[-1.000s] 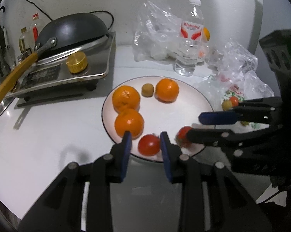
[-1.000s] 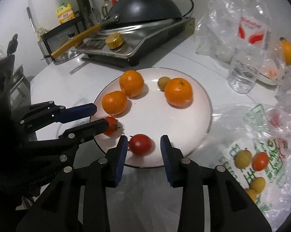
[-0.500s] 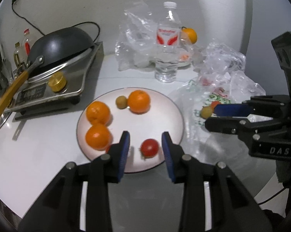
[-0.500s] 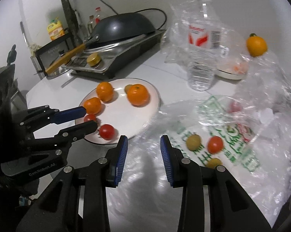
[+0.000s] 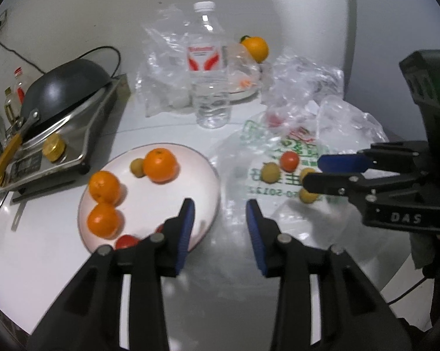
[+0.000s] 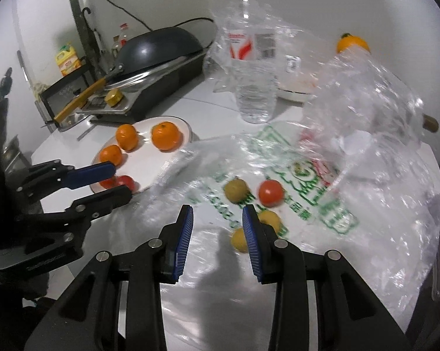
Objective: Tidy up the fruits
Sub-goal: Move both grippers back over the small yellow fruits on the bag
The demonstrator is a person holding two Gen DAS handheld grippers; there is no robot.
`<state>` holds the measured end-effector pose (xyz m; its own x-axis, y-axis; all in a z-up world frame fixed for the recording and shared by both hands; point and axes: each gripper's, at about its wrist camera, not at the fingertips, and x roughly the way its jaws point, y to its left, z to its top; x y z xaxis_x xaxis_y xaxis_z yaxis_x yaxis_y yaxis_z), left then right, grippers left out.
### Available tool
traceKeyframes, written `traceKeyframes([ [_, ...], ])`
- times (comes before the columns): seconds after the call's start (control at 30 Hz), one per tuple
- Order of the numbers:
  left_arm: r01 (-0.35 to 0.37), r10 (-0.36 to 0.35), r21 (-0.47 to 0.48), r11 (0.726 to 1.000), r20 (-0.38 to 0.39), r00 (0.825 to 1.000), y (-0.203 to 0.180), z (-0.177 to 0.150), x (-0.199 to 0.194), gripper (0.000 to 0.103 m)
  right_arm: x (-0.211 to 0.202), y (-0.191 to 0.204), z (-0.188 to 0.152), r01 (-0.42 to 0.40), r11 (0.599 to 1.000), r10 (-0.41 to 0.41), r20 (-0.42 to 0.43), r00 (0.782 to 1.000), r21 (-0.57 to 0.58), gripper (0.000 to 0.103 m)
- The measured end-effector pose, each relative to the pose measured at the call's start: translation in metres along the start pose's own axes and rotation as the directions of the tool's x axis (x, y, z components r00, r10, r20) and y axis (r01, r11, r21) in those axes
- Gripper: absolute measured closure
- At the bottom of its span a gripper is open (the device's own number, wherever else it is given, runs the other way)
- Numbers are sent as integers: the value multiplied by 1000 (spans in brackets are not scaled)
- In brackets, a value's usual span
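A white plate (image 5: 202, 175) holds three oranges, a small brownish fruit (image 5: 137, 168) and two red tomatoes (image 6: 126, 182) at its near rim. On a printed clear plastic bag (image 6: 307, 175) lie a red tomato (image 6: 270, 193) and several small yellow-brown fruits (image 6: 236, 190). My left gripper (image 5: 220, 216) is open and empty, above the plate's right edge. My right gripper (image 6: 217, 222) is open and empty, just short of the fruits on the bag; it also shows in the left wrist view (image 5: 316, 169).
A water bottle (image 5: 209, 73) stands behind the plate. A stove with a dark wok (image 5: 58, 90) sits at the left. Crumpled clear bags (image 6: 366, 93) and an orange (image 5: 256, 48) on a dish lie at the back right.
Both grippers have swung right, away from the plate toward the plastic bag. The tomatoes stay on the plate. Both grippers remain open.
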<state>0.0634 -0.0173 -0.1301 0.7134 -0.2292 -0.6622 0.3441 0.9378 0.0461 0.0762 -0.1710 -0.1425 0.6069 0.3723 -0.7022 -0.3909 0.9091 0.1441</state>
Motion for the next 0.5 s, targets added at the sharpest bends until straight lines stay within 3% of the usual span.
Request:
traceKeyframes([
  [0.23,23,-23,37,999,-6,1000,-24,6,5,57,3,-24,-11,42,999,-42,-12,999,8,66],
  [0.5,36,-33,69,997,-44,999,-47,13,20,56,17,-49,-16,8,998,-6,-26,1000,62,67],
])
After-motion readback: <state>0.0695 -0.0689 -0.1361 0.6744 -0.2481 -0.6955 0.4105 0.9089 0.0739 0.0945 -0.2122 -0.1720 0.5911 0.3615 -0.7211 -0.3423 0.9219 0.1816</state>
